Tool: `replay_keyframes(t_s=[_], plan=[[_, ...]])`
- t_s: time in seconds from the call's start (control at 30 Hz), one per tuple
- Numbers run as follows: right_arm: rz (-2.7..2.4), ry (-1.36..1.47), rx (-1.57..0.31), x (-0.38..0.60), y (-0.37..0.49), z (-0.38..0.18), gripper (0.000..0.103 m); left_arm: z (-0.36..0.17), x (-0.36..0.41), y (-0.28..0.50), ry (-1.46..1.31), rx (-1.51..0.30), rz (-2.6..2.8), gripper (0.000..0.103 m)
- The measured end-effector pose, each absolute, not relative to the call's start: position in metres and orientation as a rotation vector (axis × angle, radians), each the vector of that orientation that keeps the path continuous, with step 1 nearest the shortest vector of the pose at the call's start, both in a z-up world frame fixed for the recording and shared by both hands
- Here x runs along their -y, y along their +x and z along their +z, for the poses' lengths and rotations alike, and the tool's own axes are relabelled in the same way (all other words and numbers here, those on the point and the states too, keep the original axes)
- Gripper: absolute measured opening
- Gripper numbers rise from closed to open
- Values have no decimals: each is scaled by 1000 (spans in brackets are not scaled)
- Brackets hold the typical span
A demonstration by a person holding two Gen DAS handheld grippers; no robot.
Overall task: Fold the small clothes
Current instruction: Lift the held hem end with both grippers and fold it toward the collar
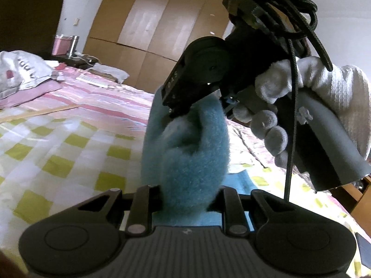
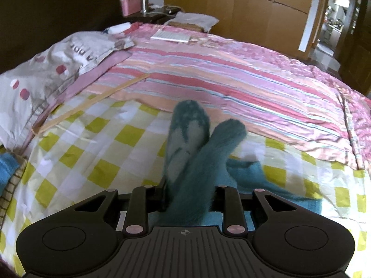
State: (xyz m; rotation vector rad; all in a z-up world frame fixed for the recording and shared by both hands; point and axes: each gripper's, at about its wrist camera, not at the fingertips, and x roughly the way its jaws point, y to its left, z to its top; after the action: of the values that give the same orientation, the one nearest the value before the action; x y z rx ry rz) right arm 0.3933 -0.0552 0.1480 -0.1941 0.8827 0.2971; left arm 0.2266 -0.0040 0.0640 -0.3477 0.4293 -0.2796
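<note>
Black grippers, gloved hand

The right gripper (image 1: pixel 176 111) was matte black with a round pivot disc, braided black cables (image 1: pixel 289 7) above it; a white knit glove (image 1: pixel 278 88) and ribbed sleeve (image 1: pixel 347 97) covered the hand beside it.

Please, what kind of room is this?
Most likely a home bedroom: a bed with a checked sheet, a striped pink quilt, a pillow, and a wooden wardrobe behind.

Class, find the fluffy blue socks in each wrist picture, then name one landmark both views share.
Left wrist view: the fluffy blue socks fill the lower centre, bunched between this tool's fingers and running up to the other tool above.
Right wrist view: the socks rise from the bottom centre, their two toe ends splayed over the checked sheet.
Shared landmark: the pink box on the bedside stand.
</note>
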Motion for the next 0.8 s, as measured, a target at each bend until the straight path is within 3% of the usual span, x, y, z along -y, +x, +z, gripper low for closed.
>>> replay_keyframes(t_s=[0.8], plan=[[232, -12, -853, 171, 396, 151, 25, 81, 95, 238, -236, -441, -374, 27]])
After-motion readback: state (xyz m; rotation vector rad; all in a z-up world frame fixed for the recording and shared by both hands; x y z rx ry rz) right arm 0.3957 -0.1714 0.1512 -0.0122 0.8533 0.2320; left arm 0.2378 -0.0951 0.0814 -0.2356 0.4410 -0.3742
